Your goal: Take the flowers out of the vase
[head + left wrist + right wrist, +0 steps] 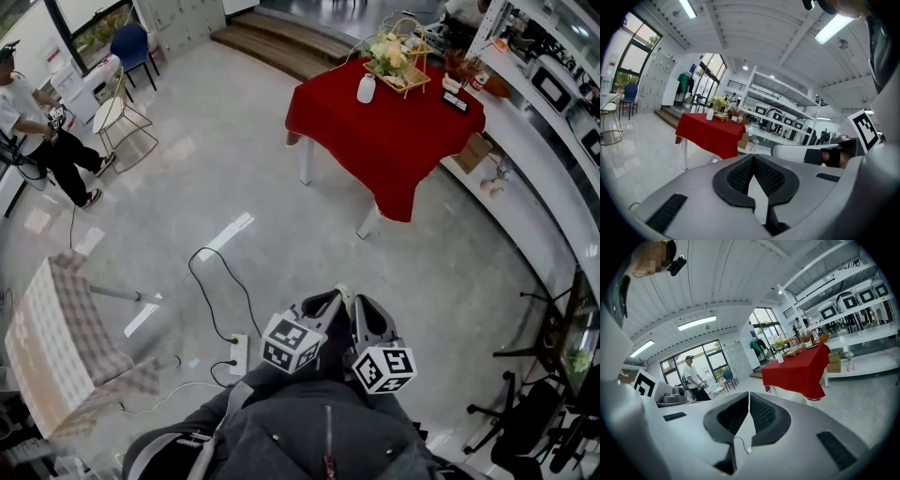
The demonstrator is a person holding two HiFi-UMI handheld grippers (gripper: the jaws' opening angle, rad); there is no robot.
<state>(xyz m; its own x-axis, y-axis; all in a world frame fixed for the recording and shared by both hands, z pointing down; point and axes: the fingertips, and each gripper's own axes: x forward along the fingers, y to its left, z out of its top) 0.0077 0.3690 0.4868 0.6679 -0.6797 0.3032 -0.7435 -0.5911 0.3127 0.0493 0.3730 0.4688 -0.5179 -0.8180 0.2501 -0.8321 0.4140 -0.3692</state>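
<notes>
Head view first: both claws were tucked low in front of me, left gripper and right gripper side by side, tips nearly touching each other, over bare grey floor. The flowers were way across the room on the table with the red cloth, at its far edge by a gold wire basket. A white vase stood just beside them. From that far off I couldn't tell whether the stems actually sat in it. A power strip with a black cable lay on the floor near my feet, and a person stood off at the left by a chair.

Left gripper view: the jaws were pinched together at the tips, nothing between them. The red table was small in the distance, well beyond them.

Right gripper view: same deal, the jaws were closed and empty, and the table and flowers were far off to the right of them.
</notes>
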